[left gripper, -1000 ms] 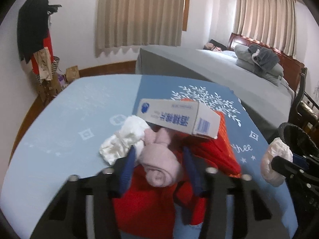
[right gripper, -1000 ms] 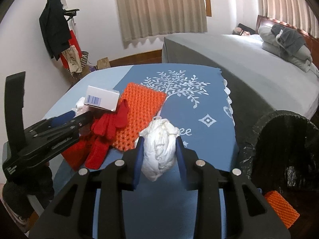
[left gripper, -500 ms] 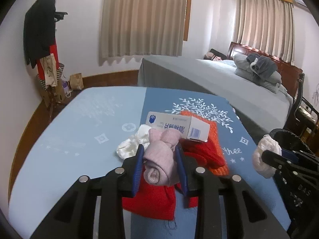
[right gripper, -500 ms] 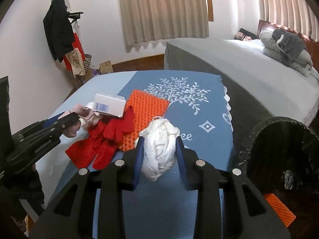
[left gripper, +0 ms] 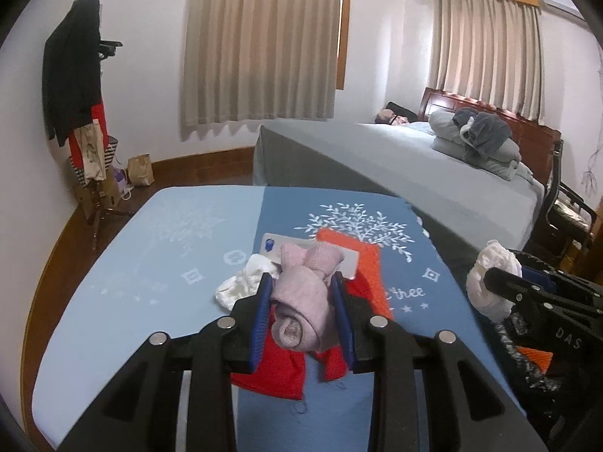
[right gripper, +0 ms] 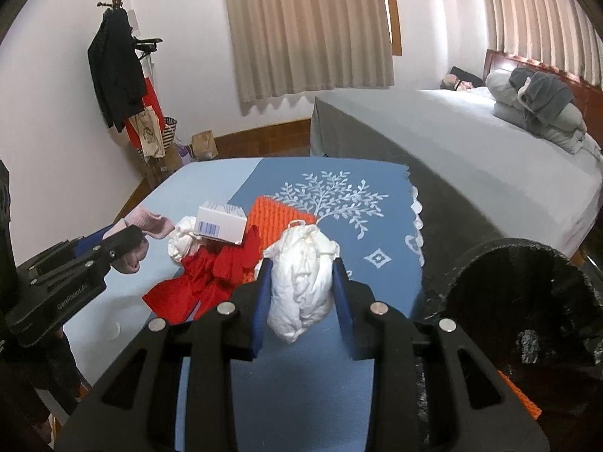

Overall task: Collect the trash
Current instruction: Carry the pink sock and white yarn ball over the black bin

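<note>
Two grippers each hold a piece of soft clutter above the blue cloth-covered table (left gripper: 113, 301). At lower centre of the left wrist view, the left gripper (left gripper: 301, 297) is clenched on a rolled pale-pink knitted sock bundle (left gripper: 301, 301), lifted clear of the pile beneath. At lower centre of the right wrist view, the right gripper (right gripper: 299, 282) grips a crumpled white plastic bag wad (right gripper: 301, 286) between its blue pads. On the table, mid-frame in the right view, lie a white cardboard box with a barcode (right gripper: 222, 226), a crumpled white tissue (right gripper: 182, 243) just left of it, a red fabric garment (right gripper: 199, 286) and an orange knitted mat (right gripper: 279, 218); the box seems to rest partly on the tissue, though overlap makes this hard to judge. A black-lined trash bin (right gripper: 527, 301) stands at the lower right, beside the table edge.
</note>
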A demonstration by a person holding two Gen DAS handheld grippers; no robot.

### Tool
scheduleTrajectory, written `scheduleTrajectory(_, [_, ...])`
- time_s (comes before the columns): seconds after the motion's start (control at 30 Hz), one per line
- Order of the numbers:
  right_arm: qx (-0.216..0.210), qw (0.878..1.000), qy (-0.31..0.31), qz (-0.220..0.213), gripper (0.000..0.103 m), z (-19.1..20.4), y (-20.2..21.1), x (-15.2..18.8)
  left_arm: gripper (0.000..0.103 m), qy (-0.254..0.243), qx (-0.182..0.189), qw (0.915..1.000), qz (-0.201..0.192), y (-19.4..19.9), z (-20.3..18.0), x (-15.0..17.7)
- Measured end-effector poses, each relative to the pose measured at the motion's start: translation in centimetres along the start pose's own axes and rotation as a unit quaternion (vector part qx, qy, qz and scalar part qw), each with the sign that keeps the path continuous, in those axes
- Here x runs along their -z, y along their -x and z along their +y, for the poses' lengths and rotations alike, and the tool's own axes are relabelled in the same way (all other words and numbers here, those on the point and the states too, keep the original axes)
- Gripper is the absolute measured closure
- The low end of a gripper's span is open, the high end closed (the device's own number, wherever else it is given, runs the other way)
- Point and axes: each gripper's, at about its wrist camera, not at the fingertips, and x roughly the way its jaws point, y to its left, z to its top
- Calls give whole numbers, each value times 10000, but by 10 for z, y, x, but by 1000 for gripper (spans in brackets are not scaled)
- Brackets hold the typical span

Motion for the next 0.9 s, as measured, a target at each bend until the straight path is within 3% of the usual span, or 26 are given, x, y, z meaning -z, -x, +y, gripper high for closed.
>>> scheduleTrajectory(0.37, [202, 9995, -72, -225, 73, -18, 30, -5, 72, -179, 333, 9992, -83, 11, -29, -7])
scheduleTrajectory(0.9, [850, 9946, -439, -401, 73, -75, 67, 5, 72, -550, 1055, 9928, -171, 10, -98, -16])
